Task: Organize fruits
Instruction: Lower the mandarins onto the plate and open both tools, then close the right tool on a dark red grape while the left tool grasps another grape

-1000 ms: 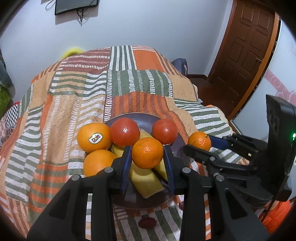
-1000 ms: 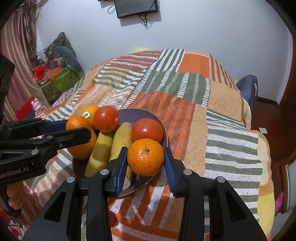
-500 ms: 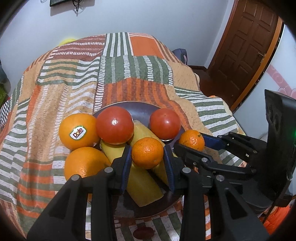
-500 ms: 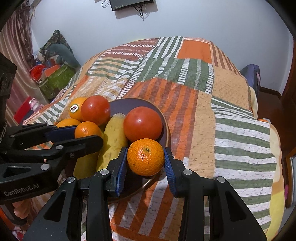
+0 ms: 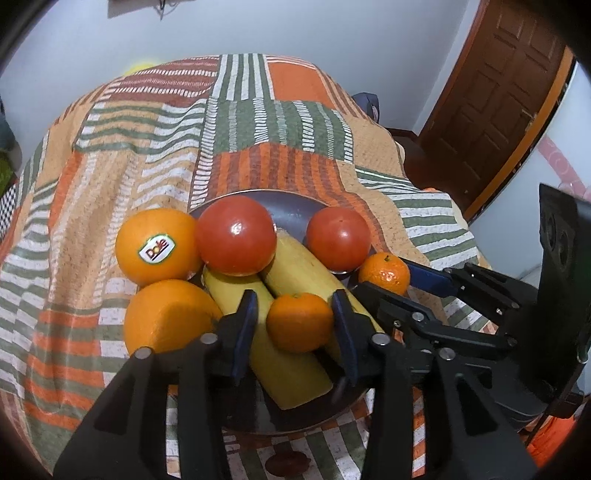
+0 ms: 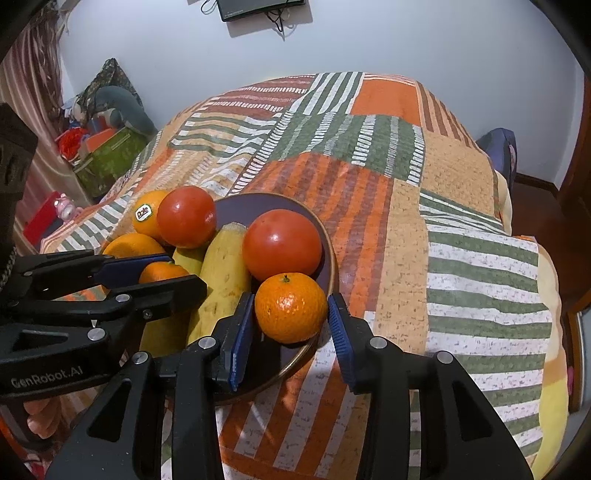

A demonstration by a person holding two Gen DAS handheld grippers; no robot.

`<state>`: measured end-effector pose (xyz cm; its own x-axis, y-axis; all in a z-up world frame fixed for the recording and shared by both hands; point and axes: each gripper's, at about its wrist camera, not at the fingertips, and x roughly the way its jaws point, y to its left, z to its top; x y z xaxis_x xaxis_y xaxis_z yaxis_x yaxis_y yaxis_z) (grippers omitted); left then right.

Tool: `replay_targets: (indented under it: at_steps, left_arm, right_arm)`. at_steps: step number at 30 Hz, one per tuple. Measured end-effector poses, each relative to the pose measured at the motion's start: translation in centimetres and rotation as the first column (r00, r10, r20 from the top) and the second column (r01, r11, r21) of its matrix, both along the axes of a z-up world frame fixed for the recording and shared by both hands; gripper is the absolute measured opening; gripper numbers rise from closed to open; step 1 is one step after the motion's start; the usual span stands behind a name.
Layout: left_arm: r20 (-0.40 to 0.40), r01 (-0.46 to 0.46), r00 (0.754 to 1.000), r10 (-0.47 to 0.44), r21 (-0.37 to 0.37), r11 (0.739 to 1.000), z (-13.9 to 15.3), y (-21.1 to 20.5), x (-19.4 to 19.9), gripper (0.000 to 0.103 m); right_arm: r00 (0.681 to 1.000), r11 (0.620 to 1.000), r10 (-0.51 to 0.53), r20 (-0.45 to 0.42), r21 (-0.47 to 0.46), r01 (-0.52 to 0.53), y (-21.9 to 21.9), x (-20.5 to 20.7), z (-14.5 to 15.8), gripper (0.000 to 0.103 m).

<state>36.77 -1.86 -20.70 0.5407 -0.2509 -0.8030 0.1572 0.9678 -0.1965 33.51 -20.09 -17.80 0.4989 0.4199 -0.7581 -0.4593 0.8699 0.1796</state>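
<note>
Left claw (image 5: 300,325) has a small mandarin (image 5: 300,322) sitting between its blue pads, but there's a sliver of gap on both sides now, so the jaws have eased apart and it's resting on the bananas (image 5: 295,295) rather than being squeezed. Half a second ago those pads were tight on it and it sat higher. Same story on the right claw (image 6: 291,325): its mandarin (image 6: 291,307) is down on the front edge of the dark plate (image 6: 325,236), touching the near tomato (image 6: 282,243), with a visible gap at each pad. A second ago it was pinched and hanging over the plate's near edge.

The left camera shows stuff the right one mostly hides: both big oranges, the Dole-sticker one (image 5: 158,248) and the plain one (image 5: 170,317) in front of it, hanging off the plate's left side, plus a brown door (image 5: 495,99). It also catches the right claw from the side with its mandarin (image 5: 384,273). The right camera gives you the plate's right rim, a clutter pile (image 6: 107,147) by the wall and a wall screen (image 6: 258,7).

Fruit looks glossy: two red tomatoes, two pale yellow bananas lying lengthwise, all on a striped patchwork blanket (image 6: 443,221).
</note>
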Motion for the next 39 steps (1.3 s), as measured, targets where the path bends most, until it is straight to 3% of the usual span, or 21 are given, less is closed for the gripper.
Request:
replay_targets:
  at_steps: [24, 32, 39]
  left_arm:
    - [0.091, -0.01, 0.996, 0.003, 0.073, 0.997, 4.6, 1.6, -6.7, 0.052]
    - [0.067, -0.006, 0.998, -0.001, 0.108, 0.994, 4.3, 2.2, -9.3, 0.052]
    - [0.018, -0.009, 1.0, 0.007, 0.096, 0.995, 3.0, 2.7, -10.4, 0.052]
  right_arm:
    - [0.998, 1.0, 0.002, 0.059, 0.003, -0.003, -1.1, -4.0, 3.7, 0.039]
    - [0.999, 1.0, 0.023, 0.049, -0.011, -0.022, -0.8, -6.1, 3.5, 0.039]
    - [0.999, 0.999, 0.044, -0.005, -0.031, -0.045, -0.3, -7.8, 1.4, 0.039]
